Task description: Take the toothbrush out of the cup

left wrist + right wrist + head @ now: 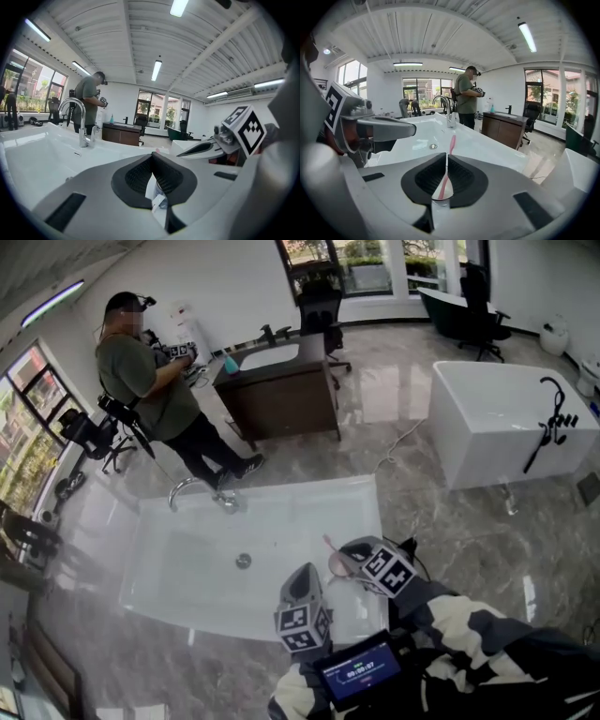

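A pink toothbrush (451,143) stands in a clear cup (439,205) on the near right ledge of the white basin; in the head view the toothbrush (328,542) sticks up from the cup (337,565). My right gripper (446,158) straddles the brush, its jaws a narrow slit apart, and the pads seem not to press on it. My left gripper (151,157) is shut, its tips meeting. A clear thing shows in its slit, and I cannot tell whether it is gripped. Both tips sit close together, left gripper (307,570) beside right gripper (349,557).
The basin (187,568) has a chrome faucet (192,486) at its far rim and a drain (244,561). A person (150,390) stands by a dark desk (281,395). A white freestanding tub (506,418) is at the right. A small screen (359,673) hangs near me.
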